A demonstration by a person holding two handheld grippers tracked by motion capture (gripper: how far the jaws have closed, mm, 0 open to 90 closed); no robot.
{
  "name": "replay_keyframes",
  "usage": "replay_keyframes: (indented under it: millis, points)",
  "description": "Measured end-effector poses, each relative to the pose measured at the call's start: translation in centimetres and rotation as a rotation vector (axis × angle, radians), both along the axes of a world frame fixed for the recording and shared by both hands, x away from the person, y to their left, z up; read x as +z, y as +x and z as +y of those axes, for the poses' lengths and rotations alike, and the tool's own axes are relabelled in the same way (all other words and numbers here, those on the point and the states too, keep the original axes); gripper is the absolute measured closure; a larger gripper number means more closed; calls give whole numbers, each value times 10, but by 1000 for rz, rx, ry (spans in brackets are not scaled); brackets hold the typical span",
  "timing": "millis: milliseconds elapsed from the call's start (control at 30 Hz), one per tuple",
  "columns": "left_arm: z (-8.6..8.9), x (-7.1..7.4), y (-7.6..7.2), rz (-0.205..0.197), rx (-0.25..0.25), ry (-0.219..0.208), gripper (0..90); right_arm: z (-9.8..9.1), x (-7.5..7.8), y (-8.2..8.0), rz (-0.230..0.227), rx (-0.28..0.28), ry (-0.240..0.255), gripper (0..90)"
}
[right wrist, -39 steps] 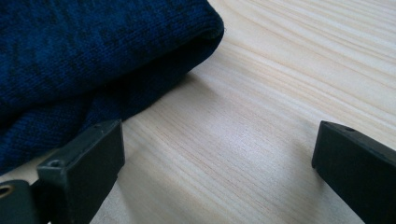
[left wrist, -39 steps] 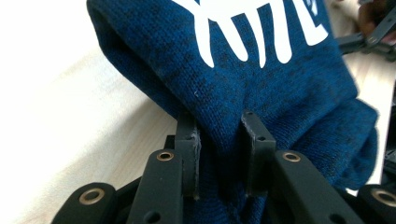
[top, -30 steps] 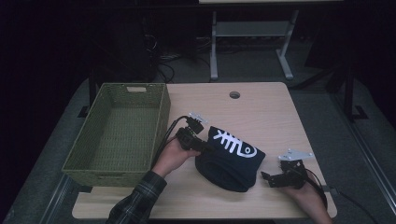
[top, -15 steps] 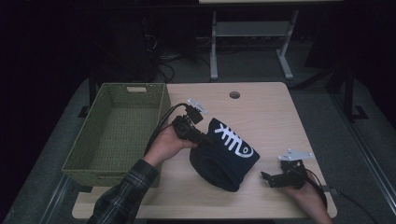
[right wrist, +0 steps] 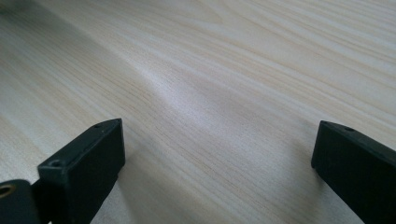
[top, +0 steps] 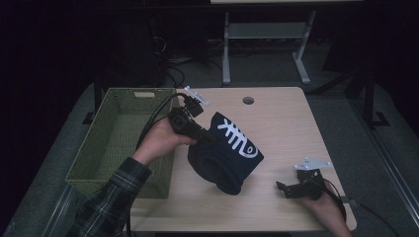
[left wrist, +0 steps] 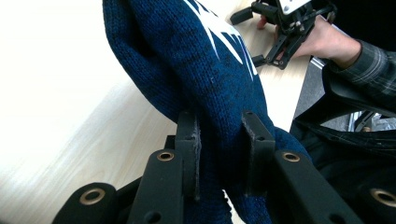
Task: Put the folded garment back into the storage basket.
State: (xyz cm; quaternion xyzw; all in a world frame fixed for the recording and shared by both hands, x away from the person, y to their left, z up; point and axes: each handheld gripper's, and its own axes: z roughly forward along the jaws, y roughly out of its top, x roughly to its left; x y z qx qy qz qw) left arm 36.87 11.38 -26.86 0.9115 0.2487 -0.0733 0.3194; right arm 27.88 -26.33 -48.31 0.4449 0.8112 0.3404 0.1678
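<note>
Higher now: knit hat (top: 225,153) in left hand-held gripper (top: 200,136)

Navy knit hat (top: 225,158), white fishbone print; olive-green woven basket (top: 118,143); pale woodgrain table (top: 291,128).

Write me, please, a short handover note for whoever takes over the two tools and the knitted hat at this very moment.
Left tool: jaws shut on the dark blue knitted hat, gripping a fold of its edge; the hat with its white fishbone motif is lifted and hangs tilted just right of the green woven basket.
Right tool: jaws open with nothing between them, low over the bare wooden table at its near right corner.
Done: hat picked up off the table.
Left: probably carry the hat left over the basket and let it go inside; no item is visible inside the basket.
</note>
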Motion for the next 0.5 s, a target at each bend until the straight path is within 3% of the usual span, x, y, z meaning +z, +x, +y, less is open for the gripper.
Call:
replay_keyframes:
  millis: [500]
  points:
    - [52, 43, 0, -28, 86, 25, 726, -1, 0, -1, -6, -14, 5, 52]
